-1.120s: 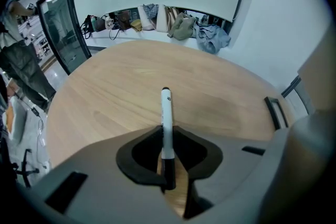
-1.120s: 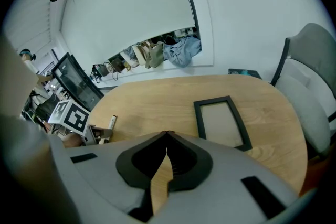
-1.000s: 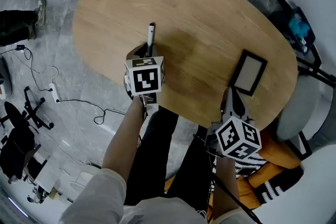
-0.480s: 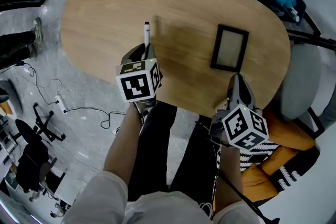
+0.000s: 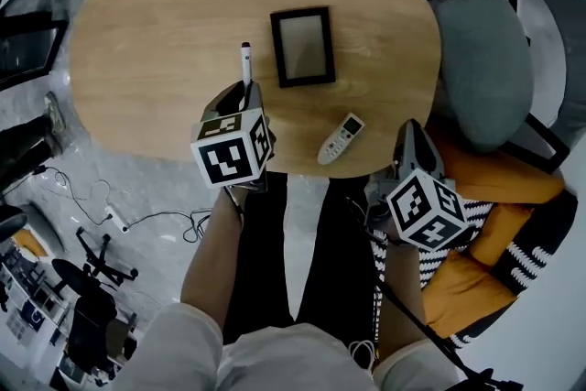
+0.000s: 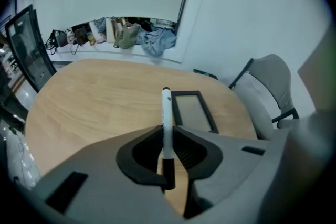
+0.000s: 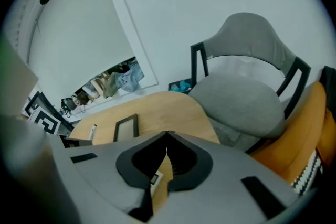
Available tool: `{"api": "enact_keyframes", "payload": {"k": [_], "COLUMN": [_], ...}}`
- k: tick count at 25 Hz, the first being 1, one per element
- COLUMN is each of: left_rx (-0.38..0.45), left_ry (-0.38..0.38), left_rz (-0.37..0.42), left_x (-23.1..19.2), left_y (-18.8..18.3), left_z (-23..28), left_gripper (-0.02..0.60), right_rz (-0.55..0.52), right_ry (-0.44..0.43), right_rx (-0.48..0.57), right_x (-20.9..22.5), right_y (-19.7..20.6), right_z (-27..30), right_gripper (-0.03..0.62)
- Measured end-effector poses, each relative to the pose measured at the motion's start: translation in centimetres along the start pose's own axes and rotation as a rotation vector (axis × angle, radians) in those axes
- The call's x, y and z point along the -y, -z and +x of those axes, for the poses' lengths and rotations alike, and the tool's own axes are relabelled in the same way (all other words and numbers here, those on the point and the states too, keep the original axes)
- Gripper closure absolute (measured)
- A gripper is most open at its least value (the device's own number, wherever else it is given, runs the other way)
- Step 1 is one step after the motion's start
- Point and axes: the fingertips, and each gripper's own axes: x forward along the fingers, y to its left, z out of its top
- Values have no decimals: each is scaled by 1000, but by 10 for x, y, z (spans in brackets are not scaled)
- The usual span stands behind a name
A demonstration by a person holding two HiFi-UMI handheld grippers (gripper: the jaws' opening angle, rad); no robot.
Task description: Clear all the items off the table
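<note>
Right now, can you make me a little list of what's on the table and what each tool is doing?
table: oval, wooden
on the table: black picture frame lying flat; white remote near the person's edge
left tool: shut on a marker, which points out over the table
right tool: shut, nothing between its jaws, near the table's edge by the grey chair
left to clear: picture frame and remote

On the table [image 5: 146, 59], the remote [image 5: 341, 138] lies before the frame [image 5: 302, 48].
</note>
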Motion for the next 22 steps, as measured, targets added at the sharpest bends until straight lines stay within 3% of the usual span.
{"api": "enact_keyframes", "payload": {"k": [9, 22], "left_rx": [-40, -70], "left_ry": [134, 269], "left_rz": [145, 355], "left_x": [162, 327], "left_y": [8, 11], "left_z": [17, 46], "left_gripper": [512, 512], "right_rz": [123, 180], "right_ry": [76, 112], "right_rx": [23, 83], "right_x": [119, 203], "right_y": [-10, -44], "right_z": [-13, -26], "right_gripper": [569, 569]}}
